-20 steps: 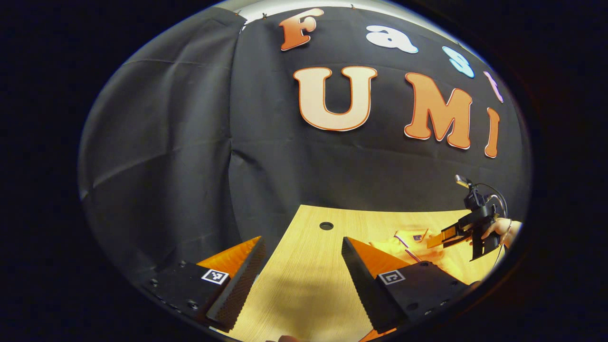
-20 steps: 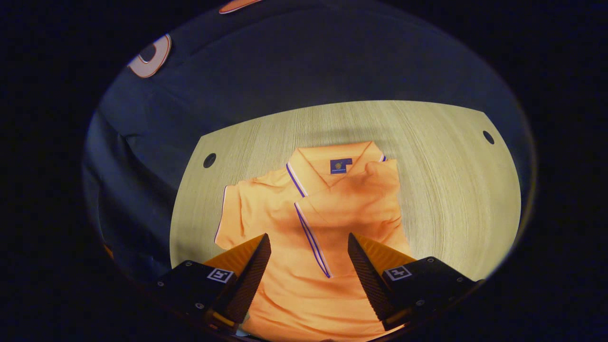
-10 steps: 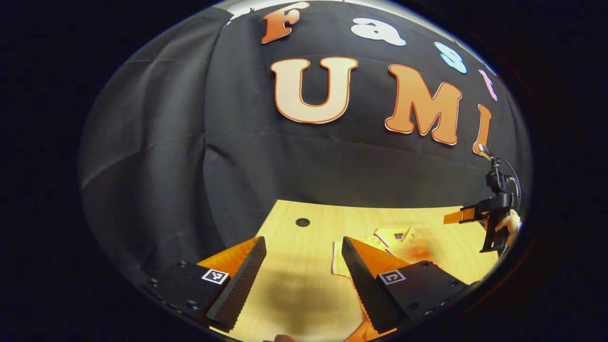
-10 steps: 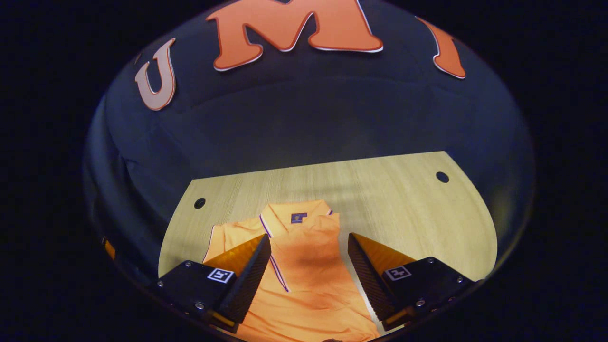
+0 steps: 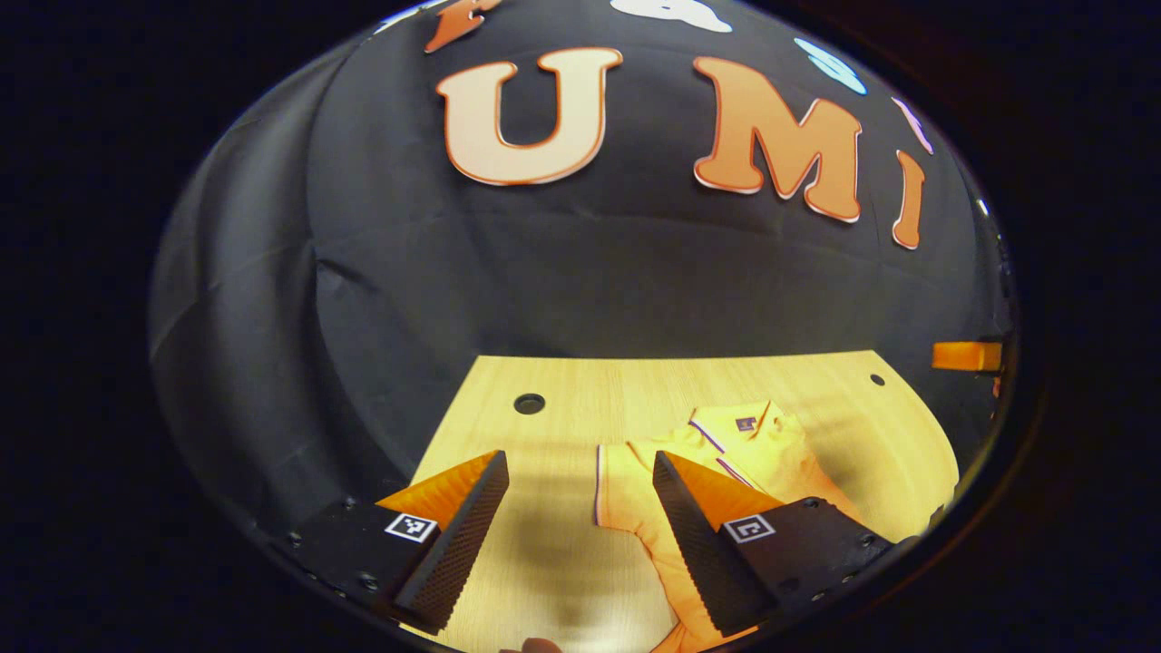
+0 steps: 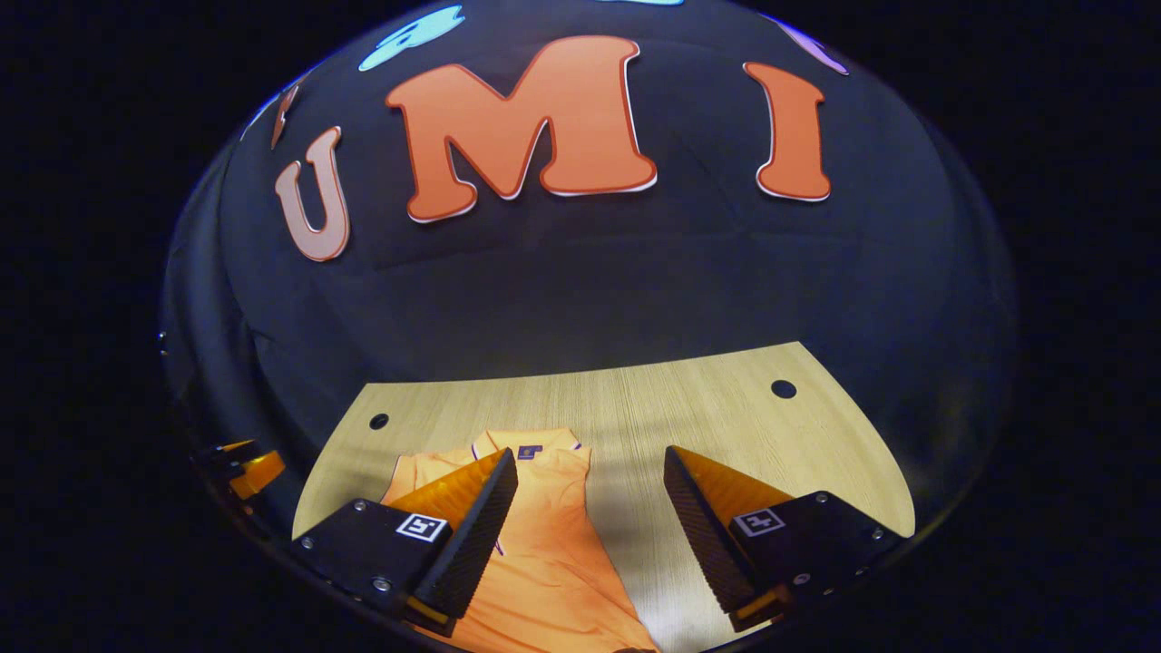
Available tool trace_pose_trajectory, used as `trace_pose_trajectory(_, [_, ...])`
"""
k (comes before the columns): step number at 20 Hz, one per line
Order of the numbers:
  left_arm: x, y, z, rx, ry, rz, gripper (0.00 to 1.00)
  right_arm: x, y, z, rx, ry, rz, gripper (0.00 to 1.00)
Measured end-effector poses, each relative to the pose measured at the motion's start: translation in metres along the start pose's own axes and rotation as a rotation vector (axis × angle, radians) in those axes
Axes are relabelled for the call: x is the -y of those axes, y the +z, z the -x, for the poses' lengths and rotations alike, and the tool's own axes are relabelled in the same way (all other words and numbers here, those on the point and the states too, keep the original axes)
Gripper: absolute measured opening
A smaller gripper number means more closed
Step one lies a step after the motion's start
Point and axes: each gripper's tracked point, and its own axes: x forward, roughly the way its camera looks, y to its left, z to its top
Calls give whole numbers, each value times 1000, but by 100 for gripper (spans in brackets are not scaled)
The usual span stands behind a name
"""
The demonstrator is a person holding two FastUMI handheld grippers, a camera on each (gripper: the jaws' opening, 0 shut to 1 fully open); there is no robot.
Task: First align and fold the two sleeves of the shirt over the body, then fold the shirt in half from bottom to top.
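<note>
An orange polo shirt lies flat on the wooden table, collar toward the booth wall. In the right gripper view the shirt has one sleeve folded over the body, while the other sleeve lies spread out at its left. My left gripper is open above bare table, just left of that spread sleeve. My right gripper is open above the shirt's right edge, holding nothing. One finger of the right gripper shows far right in the left gripper view. Part of the left gripper shows at the far left of the right gripper view.
The table has round cable holes near its back corners. Bare wood stretches right of the shirt. The black booth cloth hangs close behind the table's far edge.
The right gripper has lifted and drawn back from the shirt toward its right side. The left gripper has turned right, bringing the shirt into its view. Both stayed open.
</note>
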Motion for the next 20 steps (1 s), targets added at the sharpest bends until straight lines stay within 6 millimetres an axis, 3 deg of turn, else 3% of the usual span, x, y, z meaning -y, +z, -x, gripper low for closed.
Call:
trace_pose_trajectory(3, [23, -13, -30, -87, -64, -44, 98, 12, 10, 22, 40, 16, 47, 98])
trace_pose_trajectory(7, [37, -29, -73, -214, -83, -102, 98, 22, 8, 32, 43, 31, 66, 99])
trace_pose_trajectory(13, [26, -75, -141, -407, -36, -130, 98, 47, -5, 39, -6, 36, 47, 98])
trace_pose_trajectory(20, [12, -143, -175, -626, -18, -83, 97, 56, -11, 39, -37, 52, 22, 99])
